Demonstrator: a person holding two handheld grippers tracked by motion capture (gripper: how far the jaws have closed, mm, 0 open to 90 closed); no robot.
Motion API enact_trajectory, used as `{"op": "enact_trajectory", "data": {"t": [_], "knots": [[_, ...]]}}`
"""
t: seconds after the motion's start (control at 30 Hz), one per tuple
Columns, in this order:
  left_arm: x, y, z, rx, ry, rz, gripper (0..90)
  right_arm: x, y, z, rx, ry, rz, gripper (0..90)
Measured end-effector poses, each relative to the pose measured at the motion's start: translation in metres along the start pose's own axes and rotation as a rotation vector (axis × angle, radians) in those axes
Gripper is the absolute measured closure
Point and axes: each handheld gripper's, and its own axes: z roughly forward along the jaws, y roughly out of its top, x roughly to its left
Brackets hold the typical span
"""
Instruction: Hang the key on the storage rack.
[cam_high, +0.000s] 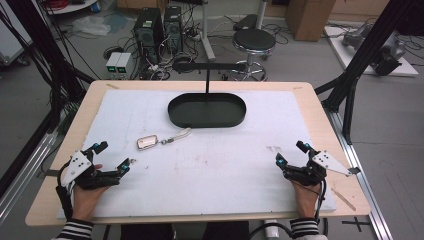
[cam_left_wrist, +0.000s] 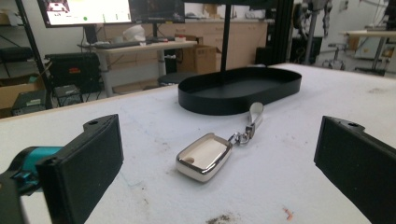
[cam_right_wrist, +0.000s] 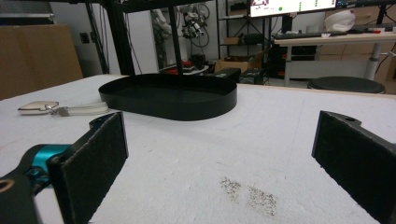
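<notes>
Both hand-held grippers gape; left hand-held gripper (cam_high: 113, 156) faces key fob (cam_high: 148, 143)

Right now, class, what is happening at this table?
A person holds a two-jaw gripper in each hand. The left gripper, jaws open, points at a small silver key fob with a pale strap, lying untouched on the white mat. The right gripper rests open. The black oval tray beyond is empty.

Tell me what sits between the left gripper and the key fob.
Nothing: the high view shows bare white mat between the open left gripper and the key fob.
</notes>
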Motion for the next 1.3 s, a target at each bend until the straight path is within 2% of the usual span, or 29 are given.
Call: {"op": "enact_trajectory", "data": {"t": [0.1,0.2,0.27,0.37,0.4,0.47,0.53,0.8,0.87,0.93,1.03,1.13,1.23,1.3], "knots": [[0.001,0.005,0.001,0.024,-0.011,0.000,1.7,0.000,0.000,0.000,-0.002,0.000,0.000,2.5],[0.004,0.013,0.006,0.058,-0.024,0.024,1.7,0.000,0.000,0.000,0.000,0.000,0.000,2.5],[0.007,0.021,0.011,0.076,-0.041,0.018,1.7,0.000,0.000,0.000,0.001,-0.001,-0.002,2.5],[0.011,0.033,0.020,0.118,-0.077,0.005,1.7,0.001,0.000,0.000,0.000,-0.003,-0.007,2.5],[0.013,0.041,0.028,0.147,-0.121,-0.003,1.7,0.001,0.000,0.000,0.002,0.001,-0.009,2.5],[0.014,0.046,0.031,0.167,-0.128,-0.001,1.7,0.001,0.000,0.000,0.001,0.000,-0.011,2.5],[0.015,0.054,0.039,0.197,-0.140,0.025,1.7,0.001,0.000,0.000,0.002,0.001,-0.006,2.5],[0.020,0.077,0.075,0.310,-0.189,0.041,1.7,0.001,0.000,0.000,0.000,-0.002,-0.014,2.5],[0.019,0.082,0.090,0.372,-0.206,0.068,1.7,0.001,0.000,0.000,0.000,-0.003,-0.016,2.5],[0.018,0.083,0.094,0.383,-0.213,0.069,1.7,0.001,0.000,0.000,0.000,-0.003,-0.015,2.5],[0.014,0.086,0.108,0.445,-0.231,0.102,1.7,0.001,0.000,0.000,-0.002,-0.002,-0.017,2.5],[0.011,0.088,0.121,0.489,-0.261,0.102,1.7,0.002,0.000,0.000,-0.004,-0.005,-0.014,2.4],[0.007,0.090,0.133,0.540,-0.268,0.147,1.7,0.002,0.000,0.000,-0.005,-0.006,-0.010,2.4],[0.005,0.091,0.141,0.563,-0.283,0.156,1.7,0.002,-0.001,0.000,-0.004,-0.006,-0.009,2.5]]}}
